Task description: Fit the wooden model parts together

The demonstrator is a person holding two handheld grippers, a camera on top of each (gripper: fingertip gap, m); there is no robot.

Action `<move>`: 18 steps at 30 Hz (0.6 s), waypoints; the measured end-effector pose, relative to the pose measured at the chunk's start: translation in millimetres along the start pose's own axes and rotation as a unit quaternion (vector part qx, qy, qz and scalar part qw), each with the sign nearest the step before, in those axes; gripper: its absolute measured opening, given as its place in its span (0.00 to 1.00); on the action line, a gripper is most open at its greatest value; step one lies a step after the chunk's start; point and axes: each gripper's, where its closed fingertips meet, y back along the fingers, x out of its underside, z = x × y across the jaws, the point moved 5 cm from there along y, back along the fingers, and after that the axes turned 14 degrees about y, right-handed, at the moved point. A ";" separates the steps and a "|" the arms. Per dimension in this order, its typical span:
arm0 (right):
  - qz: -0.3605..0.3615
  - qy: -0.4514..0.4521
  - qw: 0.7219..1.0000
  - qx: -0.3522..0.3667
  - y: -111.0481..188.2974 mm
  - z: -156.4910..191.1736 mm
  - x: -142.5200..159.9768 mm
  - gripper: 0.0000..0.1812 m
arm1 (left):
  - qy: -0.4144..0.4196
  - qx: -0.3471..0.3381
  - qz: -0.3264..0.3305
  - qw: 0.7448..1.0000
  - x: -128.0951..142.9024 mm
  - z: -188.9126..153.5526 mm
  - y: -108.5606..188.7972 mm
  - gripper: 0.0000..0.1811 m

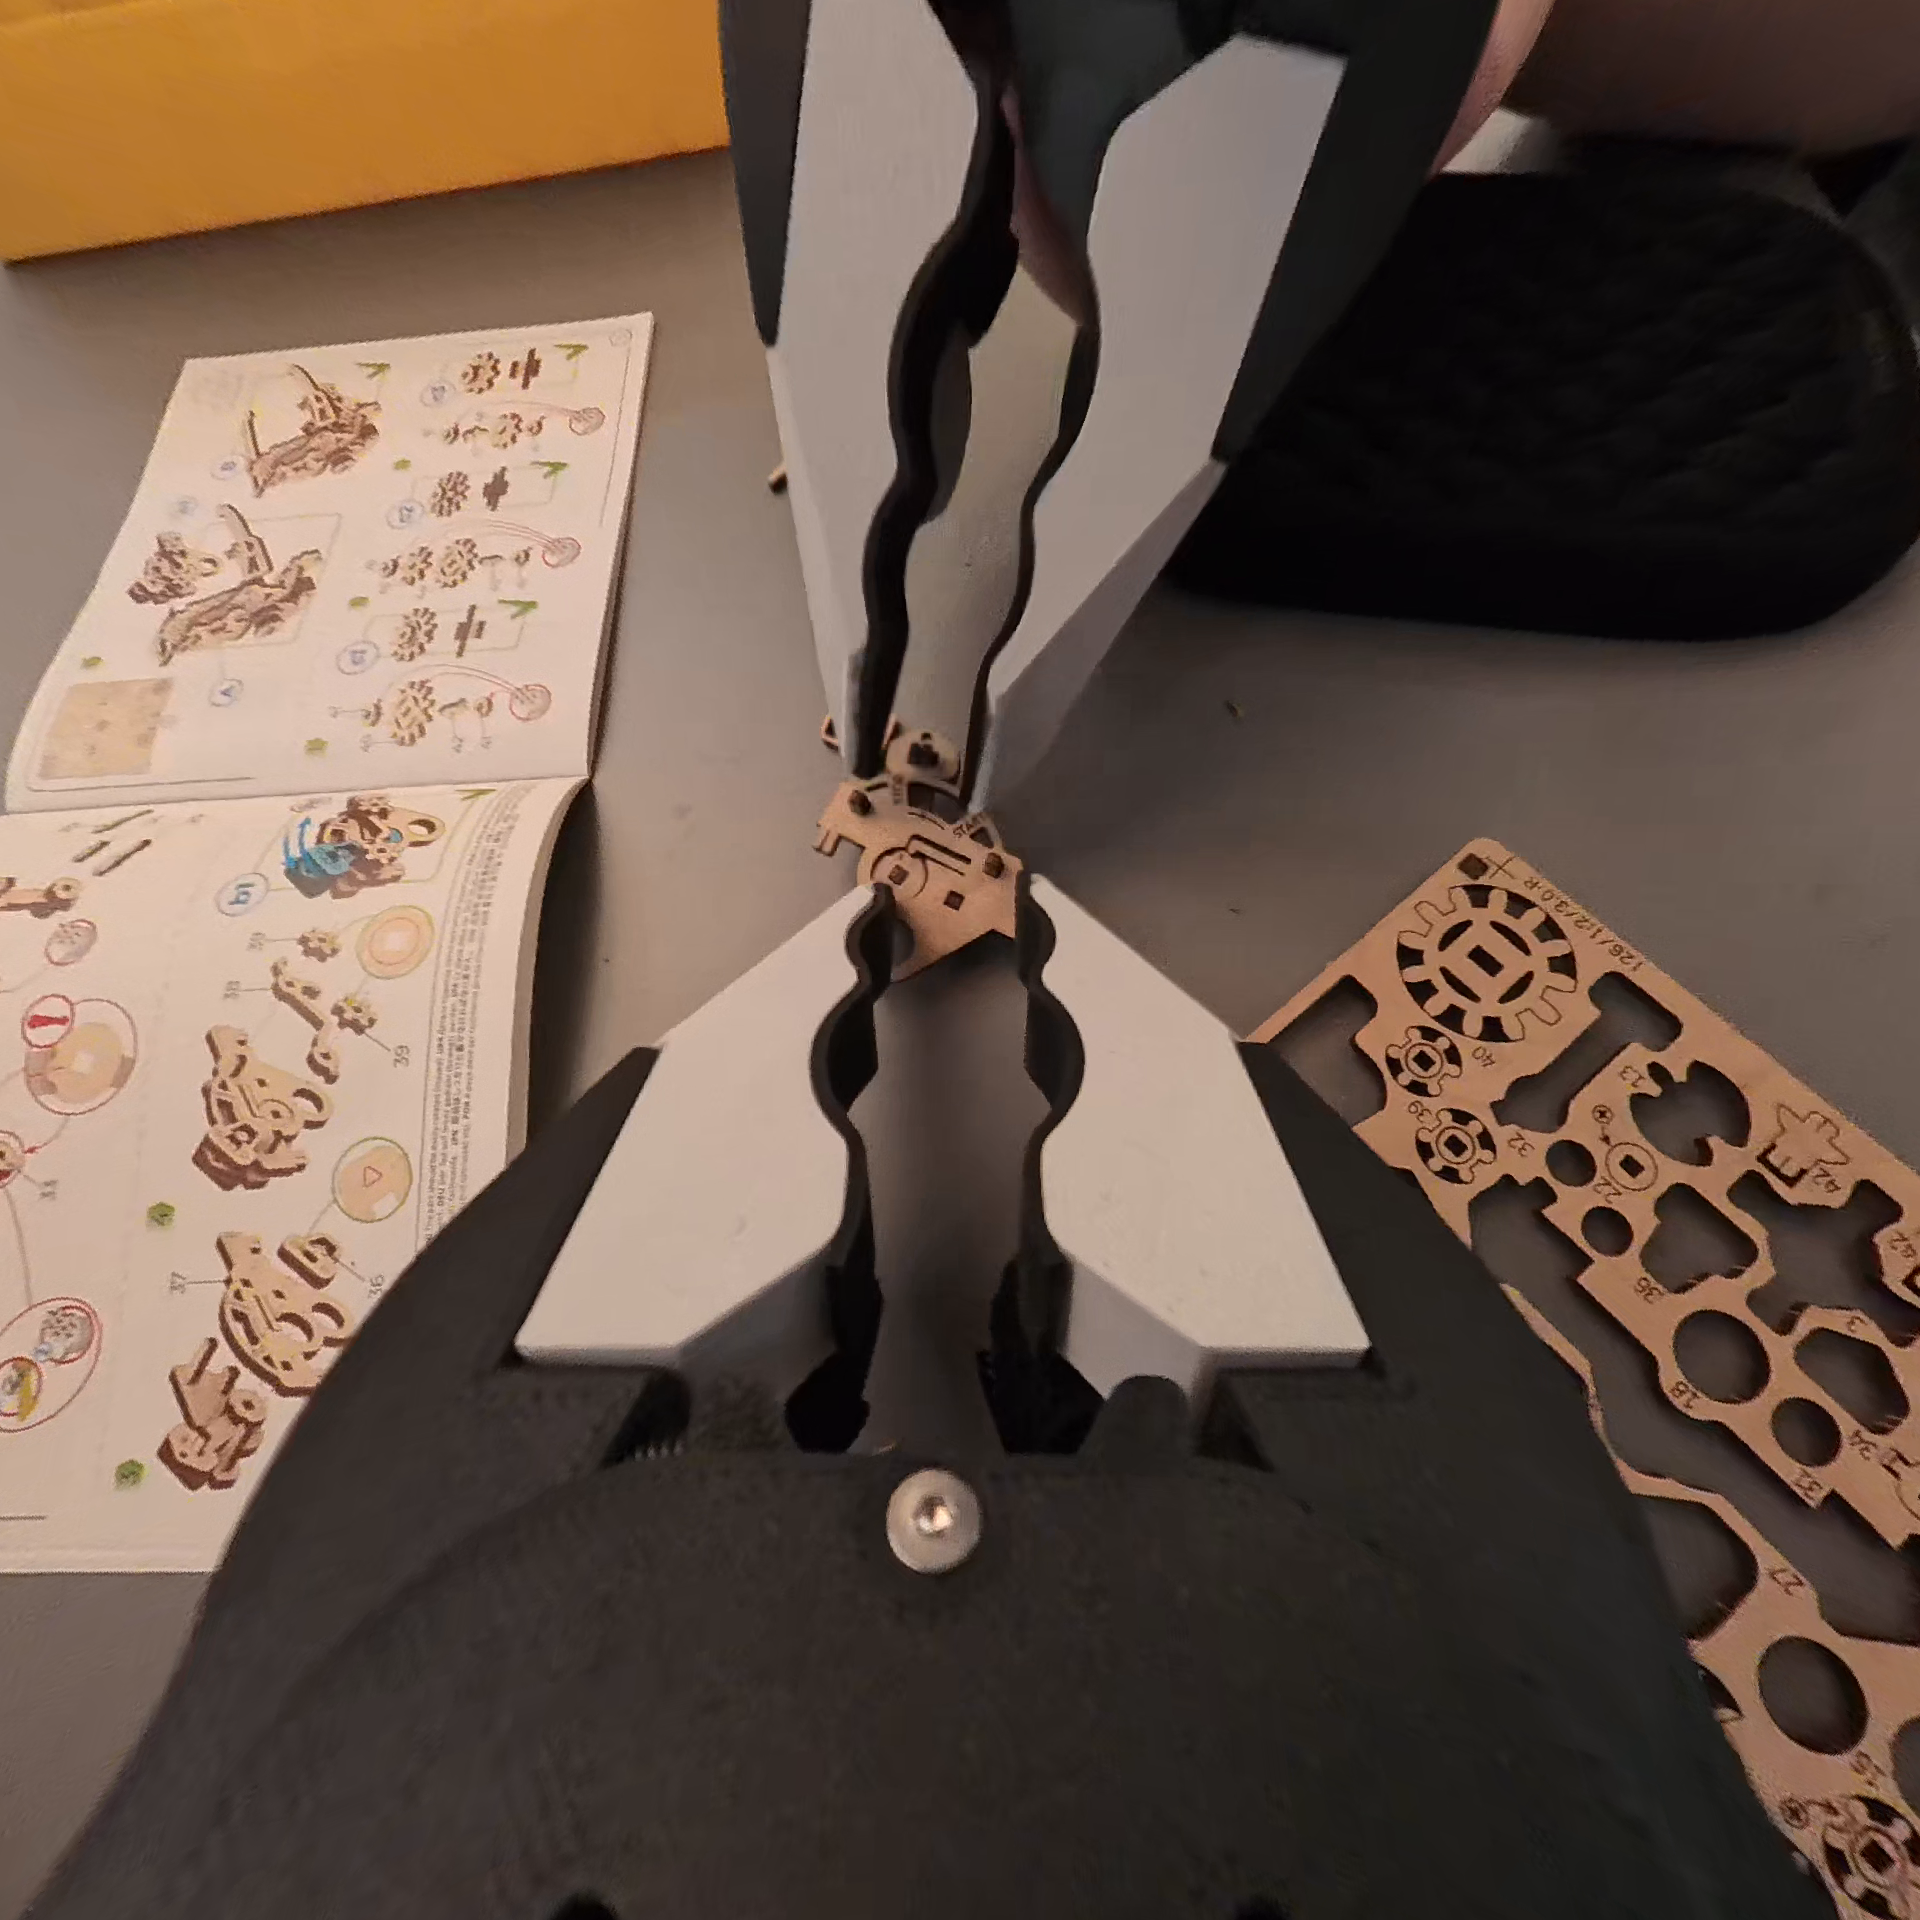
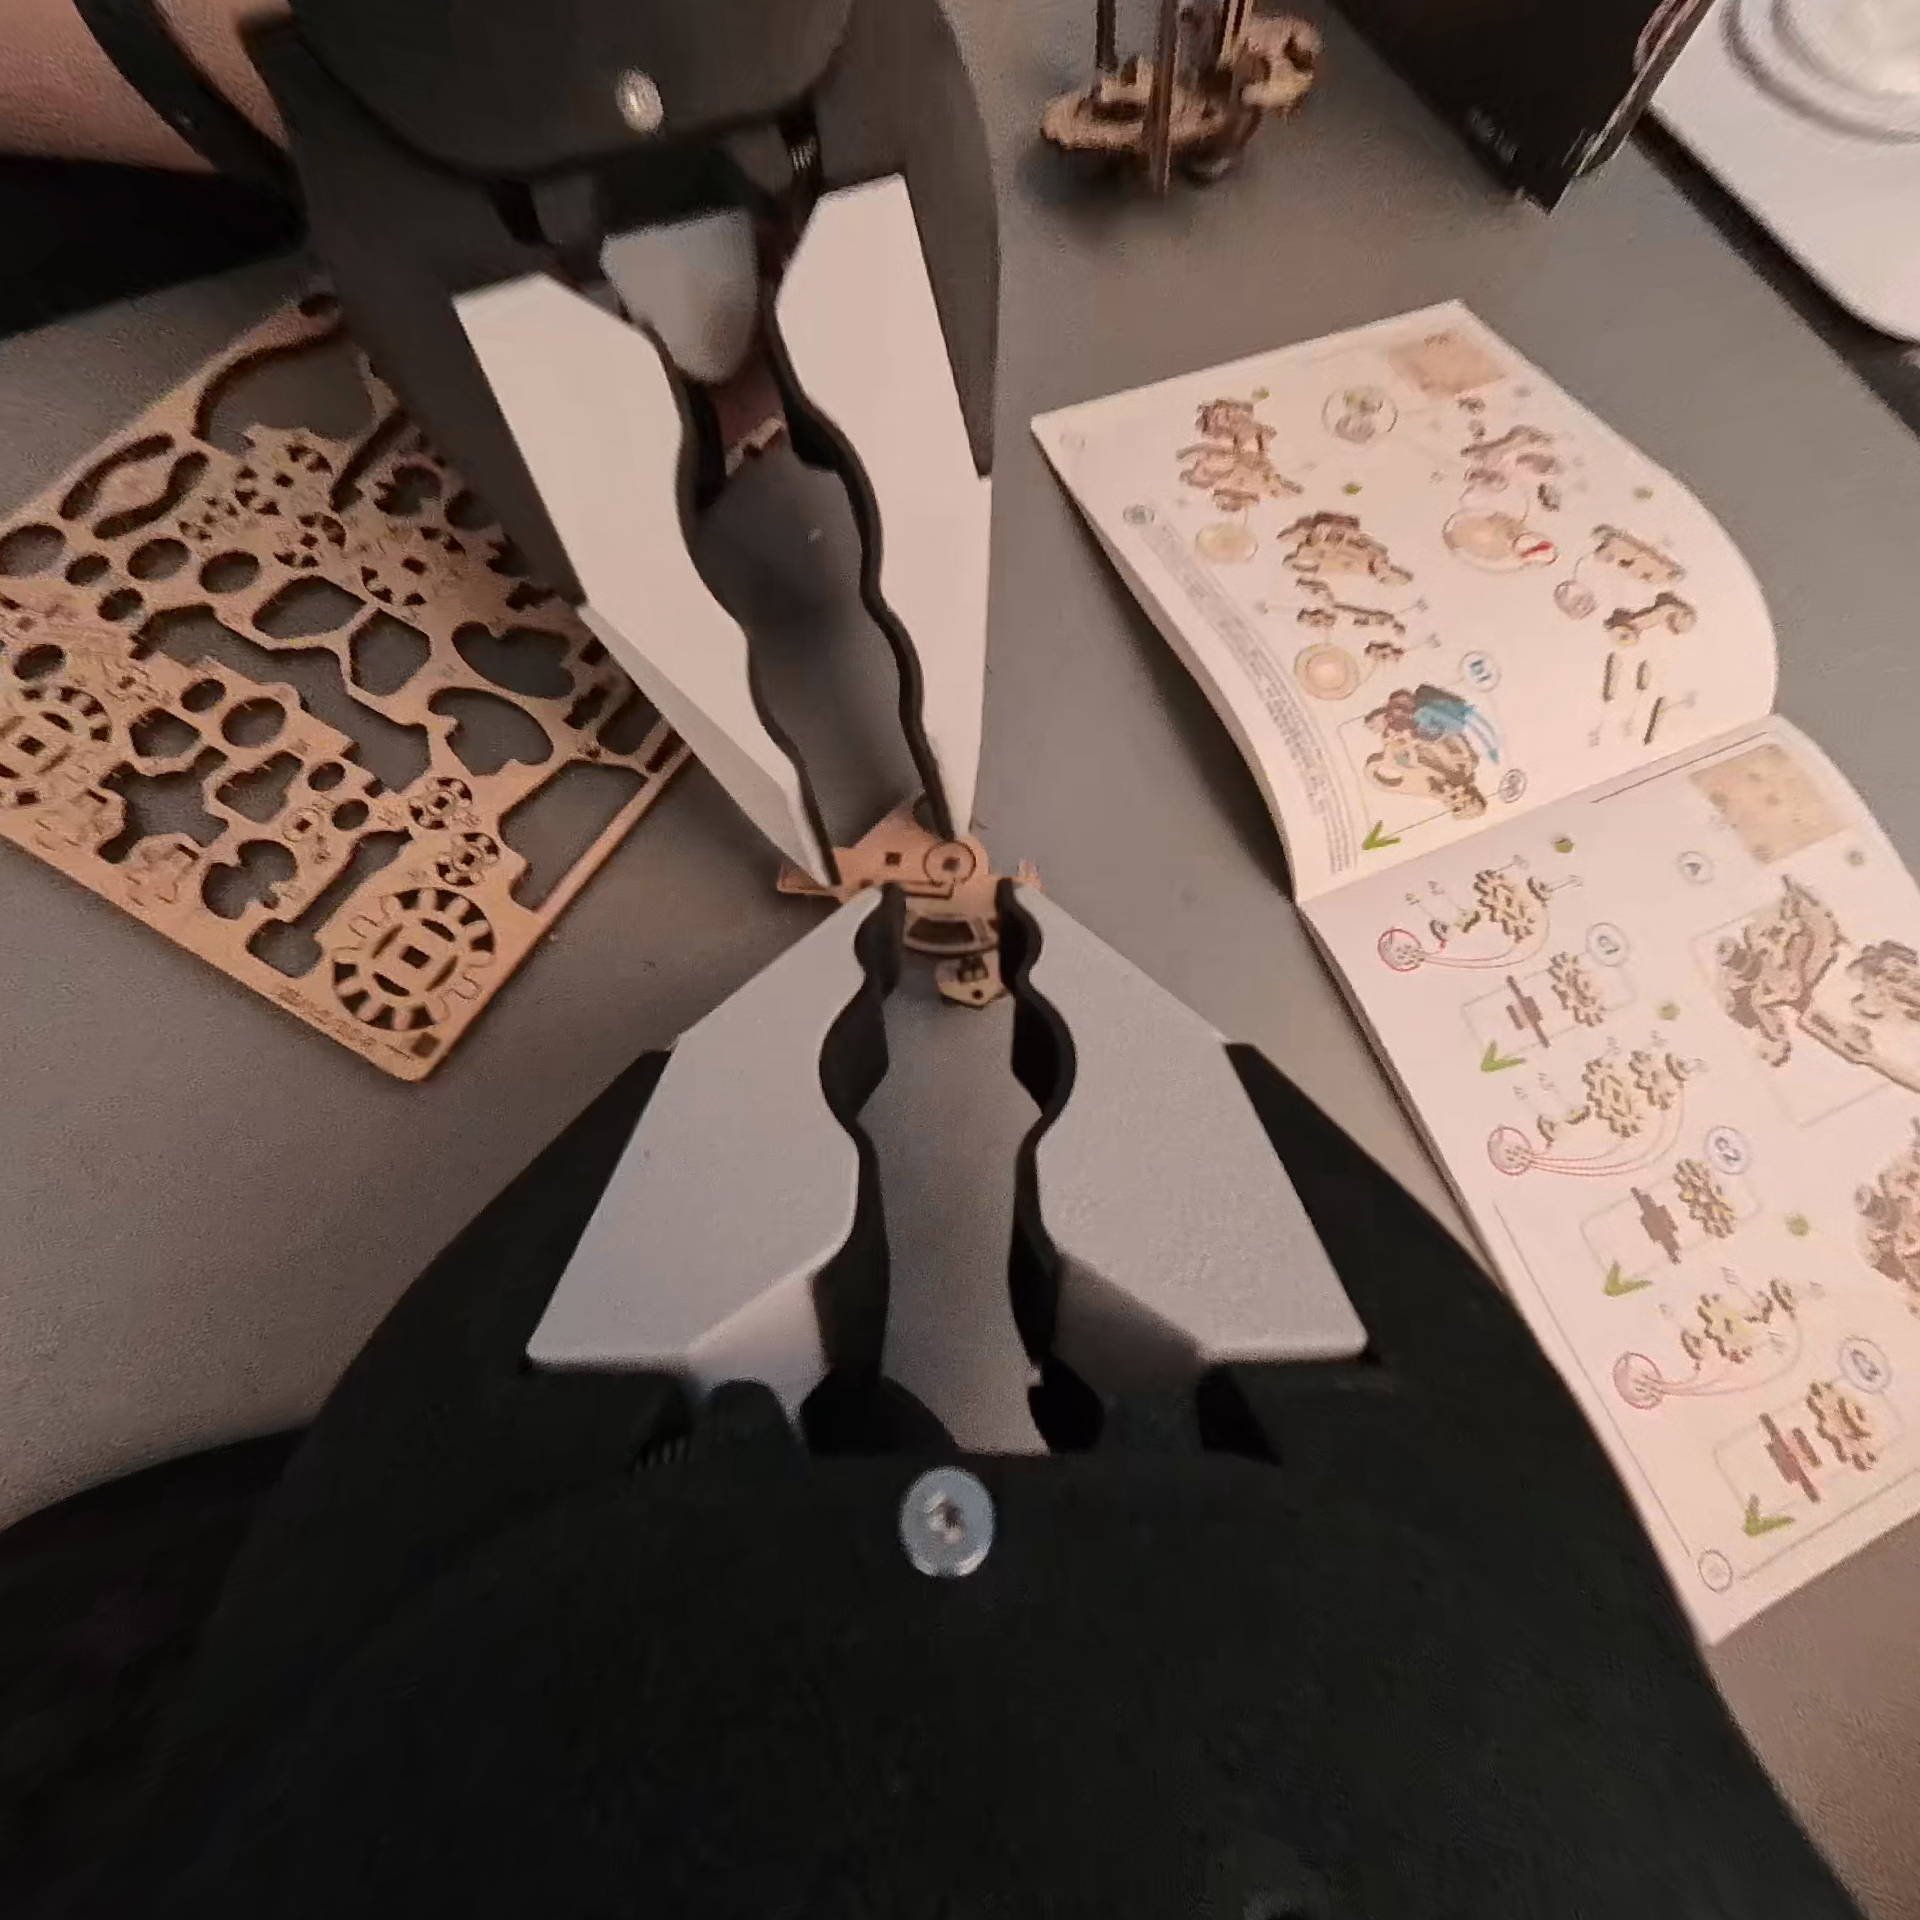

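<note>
Wooden model part (image 1: 920,883): one, clamped between two tools, left tool (image 1: 951,920), right tool (image 2: 943,920); one booklet (image 1: 312,831).

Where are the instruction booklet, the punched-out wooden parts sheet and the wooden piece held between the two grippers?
instruction booklet (image 1: 343,582): left wrist view, on its upper open page.
wooden parts sheet (image 1: 1558,1132): left wrist view, on the solid wood between cutouts.
wooden piece (image 1: 925,862): left wrist view, on its flat engraved face.

booklet (image 1: 312,883) left | wooden part (image 1: 920,873) centre | punched sheet (image 1: 1621,1226) right
</note>
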 end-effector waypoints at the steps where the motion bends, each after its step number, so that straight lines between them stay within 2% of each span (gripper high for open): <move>1: -0.005 0.002 1.000 -0.004 0.4 1.7 -0.9 0.08 | 0.000 -0.003 0.000 1.000 -0.1 -0.1 -0.1 0.12; 4: 0.015 -0.010 1.000 -0.023 -6.3 2.4 8.2 0.06 | 0.010 -0.007 -0.007 1.000 -2.7 0.9 0.1 0.15; 7: -0.009 0.003 1.000 -0.005 -1.0 1.2 -2.1 0.03 | 0.012 -0.008 -0.002 1.000 -1.7 0.9 -1.9 0.15; 10: 0.021 0.006 1.000 -0.008 -7.5 1.5 4.4 0.06 | 0.018 -0.005 0.000 1.000 -2.5 0.8 -2.6 0.17; 13: 0.001 0.013 1.000 0.003 -1.6 1.1 -2.5 0.06 | 0.017 -0.007 0.007 1.000 -0.7 1.0 -4.0 0.20; 14: 0.027 0.011 1.000 -0.005 -8.3 1.7 7.5 0.09 | 0.016 -0.009 0.005 1.000 -1.3 1.3 -4.0 0.20; 18: -0.013 -0.012 1.000 0.006 0.7 -5.3 -4.9 0.06 | 0.020 -0.009 0.002 1.000 -2.0 1.8 -3.6 0.19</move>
